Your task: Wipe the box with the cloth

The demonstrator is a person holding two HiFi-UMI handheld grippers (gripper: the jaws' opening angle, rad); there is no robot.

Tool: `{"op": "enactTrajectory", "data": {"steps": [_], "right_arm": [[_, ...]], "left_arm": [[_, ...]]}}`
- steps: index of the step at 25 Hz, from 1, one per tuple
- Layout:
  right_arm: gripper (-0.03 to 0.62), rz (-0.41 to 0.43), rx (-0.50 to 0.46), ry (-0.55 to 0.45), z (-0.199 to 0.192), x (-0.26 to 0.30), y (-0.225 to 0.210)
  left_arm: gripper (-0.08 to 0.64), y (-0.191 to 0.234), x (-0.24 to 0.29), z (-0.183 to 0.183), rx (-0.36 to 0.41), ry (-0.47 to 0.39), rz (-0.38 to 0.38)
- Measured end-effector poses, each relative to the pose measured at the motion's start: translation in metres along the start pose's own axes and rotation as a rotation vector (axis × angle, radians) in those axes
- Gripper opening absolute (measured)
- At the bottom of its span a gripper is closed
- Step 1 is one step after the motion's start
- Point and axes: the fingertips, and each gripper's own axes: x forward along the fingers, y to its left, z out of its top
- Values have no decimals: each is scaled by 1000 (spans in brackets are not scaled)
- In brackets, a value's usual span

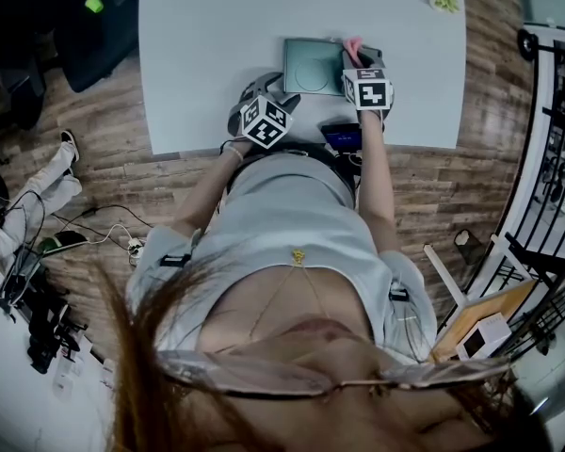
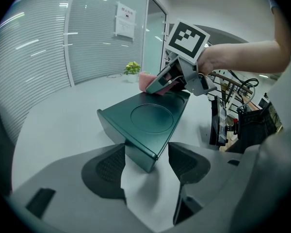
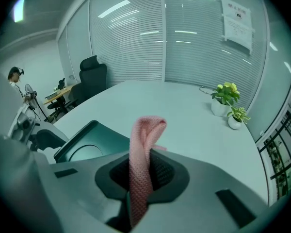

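Right gripper (image 3: 143, 171): jaws closed on the pink cloth (image 3: 145, 135), which stands in a fold above the pads. Left gripper (image 2: 148, 165): jaws apart, gripping nothing, with the near corner of the dark green box (image 2: 148, 120) between them. The box lies flat on the grey table (image 1: 217, 45). Wall notice (image 3: 237, 25): print too small to read. Both forearms reach forward over the near table edge. The right gripper tilts down at the box's far right corner.

Grey left tool (image 2: 146, 155), black-white marker cube (image 1: 266, 121)
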Motion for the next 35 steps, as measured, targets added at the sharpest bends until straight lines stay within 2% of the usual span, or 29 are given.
{"op": "enactTrajectory", "data": {"steps": [12,35], "right_arm": [[43,66,11,-17,10,9,25],[43,186,-35,-41,29,25,84]], "left_arm": [[293,0,0,0,0,-2,0],[293,0,1,1,-2,-1,-3]]}}
